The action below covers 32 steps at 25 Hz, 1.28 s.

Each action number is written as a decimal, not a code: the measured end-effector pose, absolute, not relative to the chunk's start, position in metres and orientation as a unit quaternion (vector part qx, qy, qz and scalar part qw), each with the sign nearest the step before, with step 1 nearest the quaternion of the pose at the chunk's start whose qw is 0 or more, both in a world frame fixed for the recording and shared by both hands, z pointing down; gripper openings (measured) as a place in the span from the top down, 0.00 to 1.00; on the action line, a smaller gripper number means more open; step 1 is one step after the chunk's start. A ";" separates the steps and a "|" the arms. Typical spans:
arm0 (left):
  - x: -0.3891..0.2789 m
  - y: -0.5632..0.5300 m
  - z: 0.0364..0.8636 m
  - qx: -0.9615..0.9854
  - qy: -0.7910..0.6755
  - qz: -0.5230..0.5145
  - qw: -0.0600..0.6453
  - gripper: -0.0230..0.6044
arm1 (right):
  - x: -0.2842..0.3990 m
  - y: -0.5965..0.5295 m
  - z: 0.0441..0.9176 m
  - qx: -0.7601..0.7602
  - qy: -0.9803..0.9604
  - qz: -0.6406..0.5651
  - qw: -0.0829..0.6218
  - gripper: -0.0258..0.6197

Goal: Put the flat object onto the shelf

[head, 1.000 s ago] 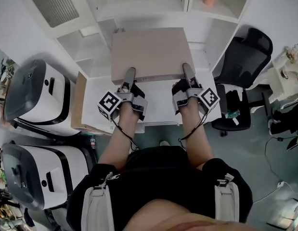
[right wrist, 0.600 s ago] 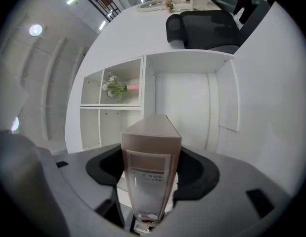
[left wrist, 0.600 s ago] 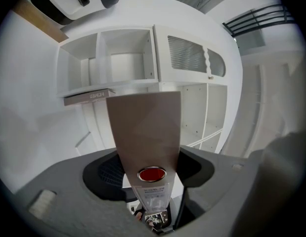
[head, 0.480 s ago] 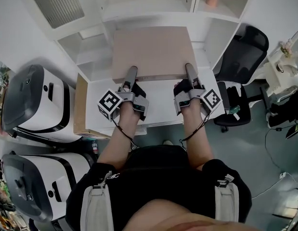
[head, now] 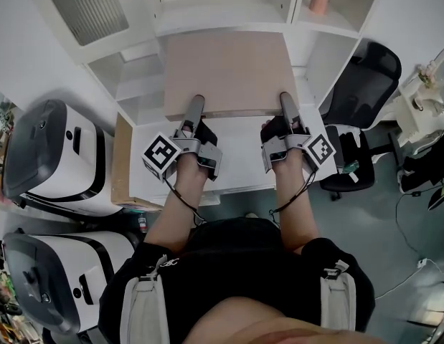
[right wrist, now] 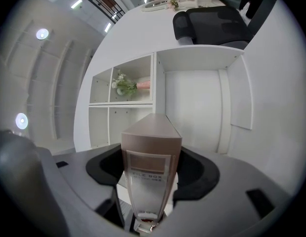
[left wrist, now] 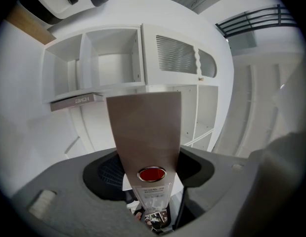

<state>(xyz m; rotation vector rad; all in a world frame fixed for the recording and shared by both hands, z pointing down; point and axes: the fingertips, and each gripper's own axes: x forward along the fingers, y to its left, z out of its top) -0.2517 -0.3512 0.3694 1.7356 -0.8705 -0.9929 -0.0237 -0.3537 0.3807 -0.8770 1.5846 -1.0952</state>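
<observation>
Head view: left gripper (head: 195,106) & right gripper (head: 285,102) each pinched flat box (head: 225,67) at near edge; end ahead of claws could sag, prob. hitting shelf (head: 214,14).

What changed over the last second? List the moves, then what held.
The box, carried by the left gripper and right gripper, moved up the head view, closer to the shelf. Nothing was taken hold of or let go. Both grippers stay shut on the box's near edge, one toward each side.
</observation>
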 end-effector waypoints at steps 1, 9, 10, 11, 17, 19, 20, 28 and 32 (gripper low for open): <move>-0.252 -0.351 0.366 0.707 -0.353 -0.407 0.459 0.50 | -0.025 -0.354 0.377 -0.358 0.655 -0.449 0.491 0.52; -0.252 -0.346 0.338 0.724 -0.336 -0.421 0.431 0.50 | -0.027 -0.353 0.351 -0.333 0.673 -0.429 0.502 0.52; -0.252 -0.346 0.335 0.724 -0.336 -0.421 0.431 0.50 | -0.028 -0.354 0.348 -0.331 0.675 -0.427 0.502 0.52; -0.253 -0.346 0.332 0.724 -0.336 -0.420 0.430 0.50 | -0.029 -0.356 0.345 -0.329 0.677 -0.425 0.502 0.52; -0.261 -0.360 0.317 0.724 -0.340 -0.434 0.414 0.50 | -0.033 -0.374 0.327 -0.316 0.689 -0.422 0.498 0.52; -0.264 -0.367 0.316 0.718 -0.343 -0.437 0.420 0.50 | -0.035 -0.382 0.322 -0.314 0.693 -0.421 0.494 0.52; -0.265 -0.370 0.314 0.717 -0.343 -0.439 0.419 0.50 | -0.036 -0.386 0.319 -0.314 0.694 -0.420 0.494 0.52; -0.267 -0.401 0.296 0.704 -0.358 -0.443 0.424 0.50 | -0.037 -0.419 0.302 -0.328 0.677 -0.435 0.495 0.52; -0.267 -0.422 0.292 0.690 -0.359 -0.449 0.440 0.50 | -0.035 -0.437 0.293 -0.352 0.671 -0.438 0.484 0.52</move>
